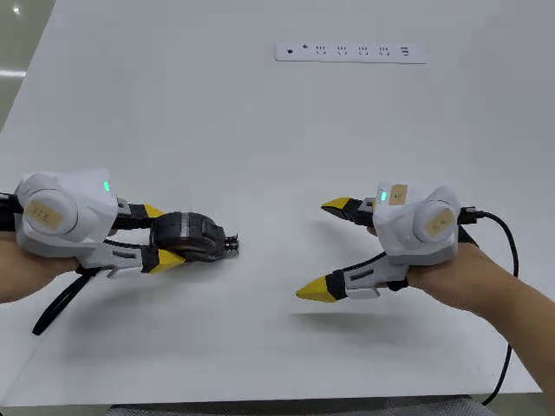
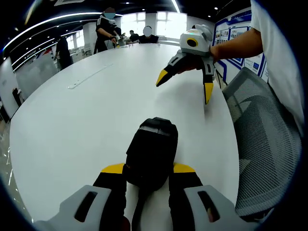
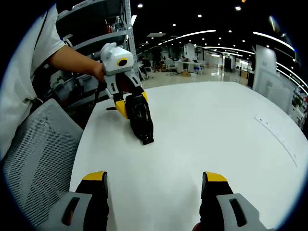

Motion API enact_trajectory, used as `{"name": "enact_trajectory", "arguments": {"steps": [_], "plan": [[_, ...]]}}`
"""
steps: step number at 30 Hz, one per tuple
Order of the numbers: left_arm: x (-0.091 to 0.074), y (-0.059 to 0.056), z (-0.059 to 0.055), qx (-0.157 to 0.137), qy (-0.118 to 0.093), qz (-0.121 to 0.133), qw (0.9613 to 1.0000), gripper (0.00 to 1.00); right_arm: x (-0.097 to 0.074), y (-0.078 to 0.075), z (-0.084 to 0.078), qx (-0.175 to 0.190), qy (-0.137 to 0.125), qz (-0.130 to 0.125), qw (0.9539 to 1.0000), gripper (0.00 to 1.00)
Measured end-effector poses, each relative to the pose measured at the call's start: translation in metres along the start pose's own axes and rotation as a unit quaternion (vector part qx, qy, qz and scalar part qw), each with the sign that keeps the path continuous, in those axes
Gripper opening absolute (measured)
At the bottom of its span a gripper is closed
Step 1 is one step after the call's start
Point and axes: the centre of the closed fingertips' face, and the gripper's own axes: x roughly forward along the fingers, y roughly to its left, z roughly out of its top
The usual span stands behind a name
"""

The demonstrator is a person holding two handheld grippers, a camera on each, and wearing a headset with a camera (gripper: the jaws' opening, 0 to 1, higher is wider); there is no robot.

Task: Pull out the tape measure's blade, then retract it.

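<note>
Tape measure (image 1: 186, 236) sits clamped in the left gripper (image 1: 161, 235), its hook (image 1: 231, 245) poking past the tips toward the right gripper (image 1: 324, 250), which hangs wide open, well apart. Nothing's pulled out yet. Danger: that hook is tiny, so a shallow pinch could slip off, or the pull could twist the housing loose.

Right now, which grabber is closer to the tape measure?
Left. The left gripper is clamped on the tape measure, its case squeezed between both jaws. The right gripper is apart from it across bare table, open, with its jaws pointing toward it.
</note>
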Motion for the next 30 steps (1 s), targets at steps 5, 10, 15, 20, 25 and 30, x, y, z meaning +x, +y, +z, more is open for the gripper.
{"name": "enact_trajectory", "arguments": {"steps": [5, 10, 15, 20, 25, 30], "plan": [[0.0, 0.0, 0.0, 0.0, 0.004, -0.003, 1.0, 0.28, 0.016, 0.002, 0.008, -0.005, -0.008, 0.015, 0.9998, 0.7], [0.001, -0.001, -0.001, -0.001, 0.006, -0.004, 1.0, 0.28, 0.028, 0.003, 0.015, -0.014, -0.011, 0.027, 0.9995, 0.65], [0.001, -0.001, -0.001, 0.0, 0.008, -0.006, 1.0, 0.28, 0.037, 0.004, 0.015, -0.027, -0.008, 0.035, 0.999, 0.59], [0.001, -0.001, -0.001, 0.001, 0.008, -0.007, 0.9999, 0.28, 0.048, 0.007, 0.013, -0.045, -0.002, 0.044, 0.998, 0.5], [0.001, -0.001, -0.002, 0.004, 0.009, -0.007, 0.9999, 0.28, 0.057, 0.008, 0.017, -0.057, -0.01, 0.046, 0.9973, 0.43], [0.002, -0.001, -0.002, 0.004, 0.01, -0.008, 0.9999, 0.28, 0.068, 0.01, 0.02, -0.063, -0.012, 0.051, 0.9966, 0.37]]}}
